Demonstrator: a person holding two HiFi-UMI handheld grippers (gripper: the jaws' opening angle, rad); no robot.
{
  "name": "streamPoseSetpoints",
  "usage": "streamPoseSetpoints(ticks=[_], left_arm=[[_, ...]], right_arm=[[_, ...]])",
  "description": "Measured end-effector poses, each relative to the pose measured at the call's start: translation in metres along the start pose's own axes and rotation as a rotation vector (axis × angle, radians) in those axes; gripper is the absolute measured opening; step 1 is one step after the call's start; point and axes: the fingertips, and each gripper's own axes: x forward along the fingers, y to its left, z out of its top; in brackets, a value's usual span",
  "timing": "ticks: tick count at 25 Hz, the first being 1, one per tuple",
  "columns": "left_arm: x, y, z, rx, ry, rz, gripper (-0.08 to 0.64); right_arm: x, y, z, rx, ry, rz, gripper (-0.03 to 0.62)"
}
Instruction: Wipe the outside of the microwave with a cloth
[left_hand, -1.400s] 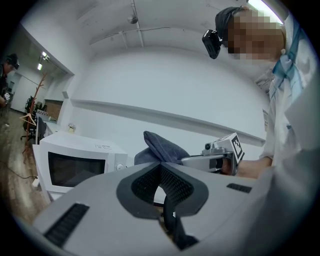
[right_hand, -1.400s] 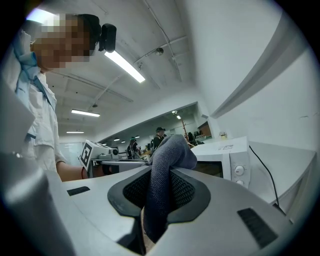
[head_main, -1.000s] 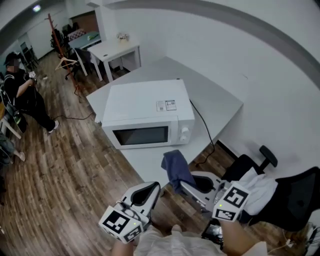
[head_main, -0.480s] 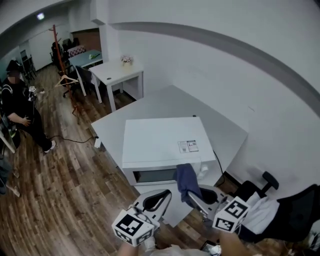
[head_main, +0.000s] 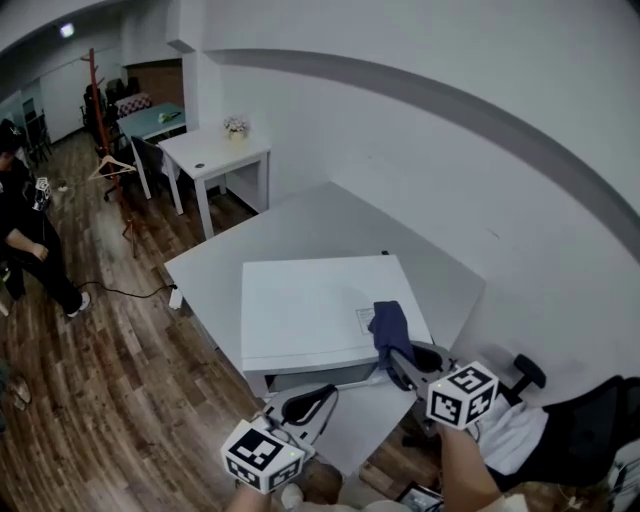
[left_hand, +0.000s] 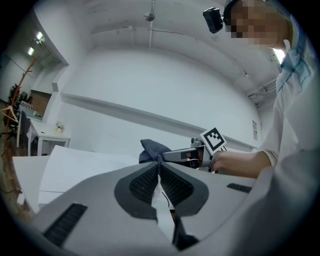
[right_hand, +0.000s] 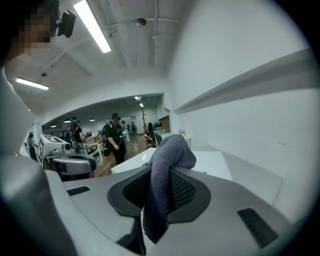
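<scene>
The white microwave (head_main: 310, 310) stands on a grey table (head_main: 330, 215), and I see it from above. My right gripper (head_main: 393, 350) is shut on a blue-grey cloth (head_main: 390, 323), which bunches over the near right part of the microwave's top. In the right gripper view the cloth (right_hand: 167, 165) hangs between the pads, with the white top (right_hand: 210, 161) just beyond. My left gripper (head_main: 328, 395) is shut and empty, low in front of the microwave's door. The left gripper view shows its pads (left_hand: 145, 181) pressed together and, beyond them, the cloth (left_hand: 152, 148).
A small white table (head_main: 215, 150) with flowers stands at the back, with a coat rack (head_main: 95, 95) to its left. A person (head_main: 25, 225) stands at far left on the wooden floor. A black chair (head_main: 575, 425) sits at lower right, by the wall.
Both grippers have moved forward to the microwave. The cloth was over the table's near edge and now lies over the microwave's top right front. The left gripper stays shut and empty.
</scene>
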Motion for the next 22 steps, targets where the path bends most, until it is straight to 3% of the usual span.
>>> streamPoseSetpoints(ticks=[6,12,17,22], left_arm=[[0.030,0.024,0.017,0.002,-0.005,0.038,0.003],[0.059,0.032,0.016,-0.001,0.047,0.052,0.003],[0.087,0.050,-0.002,0.002,0.217,0.071,0.003],[0.106,0.072,-0.010,0.030,0.371,0.118,0.003]], right_arm=[[0.022,-0.059,-0.005,-0.065,0.106,-0.085,0.086],[0.050,-0.095,-0.011,-0.174,0.203,-0.150,0.086],[0.080,-0.099,-0.041,-0.232,0.332,-0.143,0.099],[0.080,-0.101,-0.051,-0.190,0.343,-0.113,0.196]])
